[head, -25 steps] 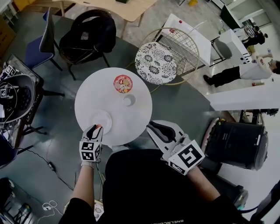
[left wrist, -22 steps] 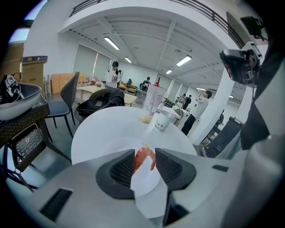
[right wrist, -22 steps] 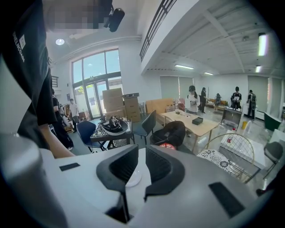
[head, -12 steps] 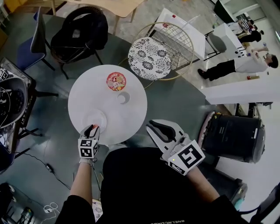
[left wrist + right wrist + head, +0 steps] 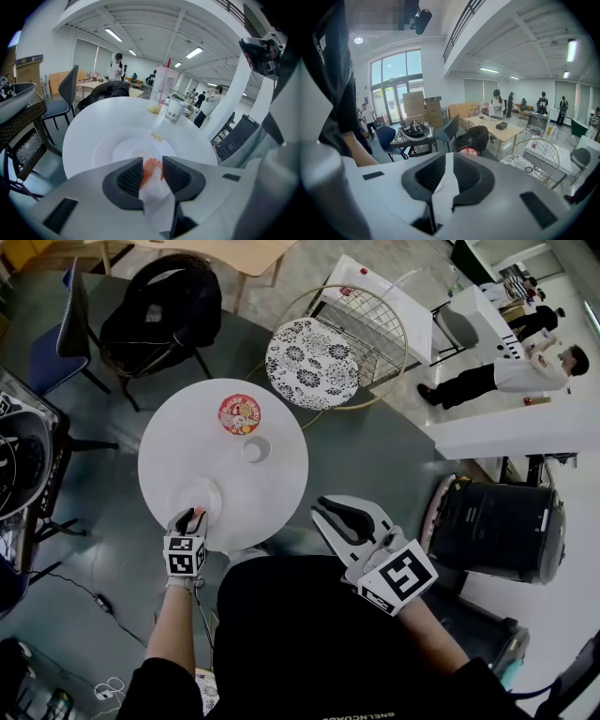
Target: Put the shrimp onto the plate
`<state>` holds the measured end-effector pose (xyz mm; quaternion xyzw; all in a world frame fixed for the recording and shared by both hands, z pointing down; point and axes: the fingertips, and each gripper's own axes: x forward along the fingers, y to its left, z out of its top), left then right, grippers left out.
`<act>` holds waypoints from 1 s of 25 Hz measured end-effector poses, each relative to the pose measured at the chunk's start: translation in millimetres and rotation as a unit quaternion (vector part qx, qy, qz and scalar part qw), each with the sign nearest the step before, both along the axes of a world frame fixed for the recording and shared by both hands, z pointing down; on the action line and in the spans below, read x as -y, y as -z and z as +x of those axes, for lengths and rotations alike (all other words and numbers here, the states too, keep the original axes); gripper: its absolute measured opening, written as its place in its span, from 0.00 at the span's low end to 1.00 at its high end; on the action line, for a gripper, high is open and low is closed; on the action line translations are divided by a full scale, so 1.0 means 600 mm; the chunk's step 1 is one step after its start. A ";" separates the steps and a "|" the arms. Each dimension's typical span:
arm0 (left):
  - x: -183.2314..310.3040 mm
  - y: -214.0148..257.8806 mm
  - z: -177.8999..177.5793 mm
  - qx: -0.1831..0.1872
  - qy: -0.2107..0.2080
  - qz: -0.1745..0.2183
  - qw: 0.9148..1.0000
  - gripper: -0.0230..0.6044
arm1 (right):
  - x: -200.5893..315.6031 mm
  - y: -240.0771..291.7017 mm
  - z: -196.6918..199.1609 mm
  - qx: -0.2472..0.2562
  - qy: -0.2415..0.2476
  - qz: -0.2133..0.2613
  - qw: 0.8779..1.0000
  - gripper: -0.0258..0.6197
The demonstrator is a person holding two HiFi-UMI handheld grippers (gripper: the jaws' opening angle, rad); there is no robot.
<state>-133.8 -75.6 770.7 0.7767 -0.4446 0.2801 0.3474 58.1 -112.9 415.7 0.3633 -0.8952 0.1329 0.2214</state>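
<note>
left gripper [image 5: 153,165] has tipped toward plate [image 5: 105,146], shrimp [image 5: 150,169] clamped between its fingers [image 5: 129,176].

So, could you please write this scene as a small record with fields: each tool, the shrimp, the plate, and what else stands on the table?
left tool: shut on the shrimp, at the near edge of the plate
right tool: open, nothing between its jaws, held off the table
shrimp: orange, not yet released
plate: white, nothing lying in it, on the round white table
also on table: small white cup, red-topped container
</note>
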 end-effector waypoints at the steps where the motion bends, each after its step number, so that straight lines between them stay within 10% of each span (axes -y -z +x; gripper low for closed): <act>1: 0.000 0.000 -0.001 0.002 0.001 -0.001 1.000 0.19 | 0.000 0.000 0.000 0.000 0.000 0.000 1.000 0.13; 25: 0.030 0.171 0.018 -0.011 0.001 0.102 0.995 0.07 | 0.014 -0.004 -0.025 0.046 0.026 -0.012 0.999 0.13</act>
